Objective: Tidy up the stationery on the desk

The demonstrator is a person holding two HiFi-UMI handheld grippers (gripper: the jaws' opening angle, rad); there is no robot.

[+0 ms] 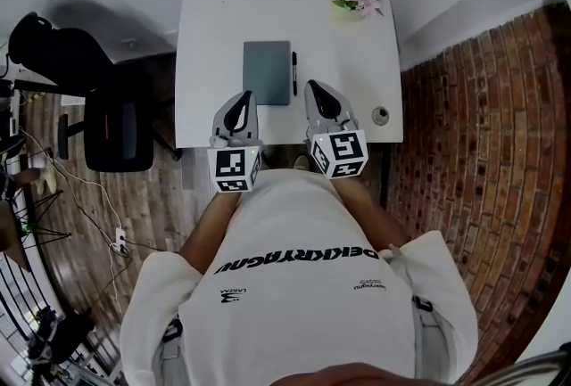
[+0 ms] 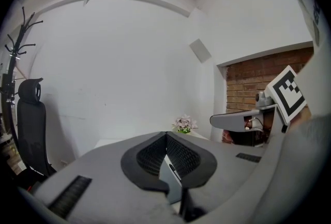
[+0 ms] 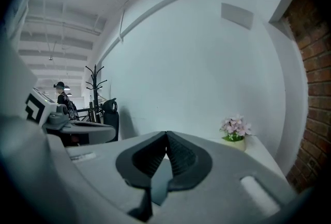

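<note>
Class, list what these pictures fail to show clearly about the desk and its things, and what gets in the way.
- Head view: the small round object is too small to identify.
- Head view: the pen is too thin to tell whether it is capped.
- Both gripper views: the notebook is mostly hidden behind the shut jaws.
- Head view: the front edge of the desk is partly covered by the left gripper and right gripper.

notebook [image 1: 267,71]: grey, closed, flat mid-desk; pen [image 1: 294,72]: black, just right, parallel
</note>
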